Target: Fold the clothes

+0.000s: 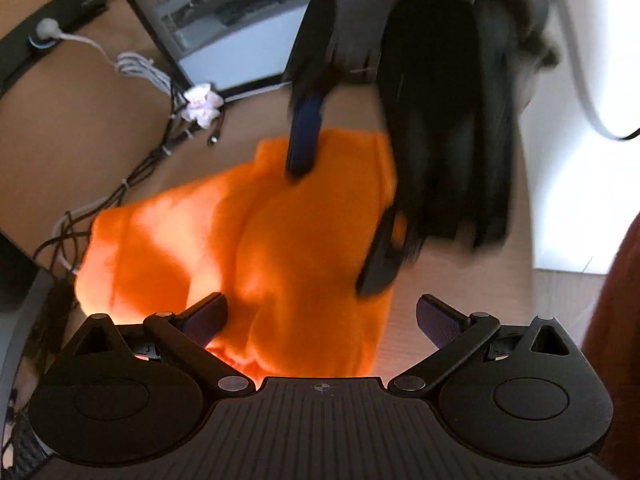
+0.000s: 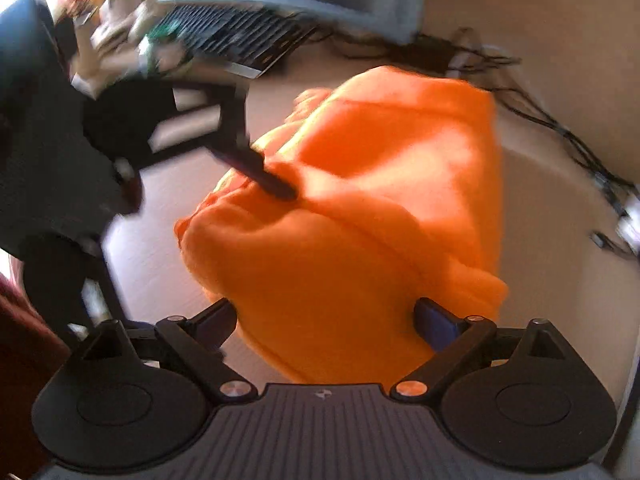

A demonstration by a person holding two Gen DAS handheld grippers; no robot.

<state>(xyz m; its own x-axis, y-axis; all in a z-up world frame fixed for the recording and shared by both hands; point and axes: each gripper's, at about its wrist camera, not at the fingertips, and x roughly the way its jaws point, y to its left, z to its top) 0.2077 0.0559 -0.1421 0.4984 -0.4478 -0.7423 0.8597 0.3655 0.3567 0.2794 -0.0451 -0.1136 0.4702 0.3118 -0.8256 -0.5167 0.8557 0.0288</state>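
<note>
Both tools are wide open and have hold of nothing. My left tool [image 1: 320, 320] hangs over the near edge of the orange cloth [image 1: 256, 240], with its fingers spread to either side. My right tool [image 2: 326, 322] does the same from the other side, and the cloth fills the gap between its fingers without being pinched.

That orange cloth lies in a soft, bumpy heap on the counter [image 1: 460, 280], next to a tangle of cables [image 1: 132, 172]. It looks doubled over in places, but I cannot tell if that is a neat fold or just a pile.

From the left wrist view, the right tool's fingers [image 1: 304, 136] reach down onto the far part of the cloth. The picture is blurry there, so I think it is moving.

Next, I think each tool needs an edge or corner between its fingers before it can close.
</note>
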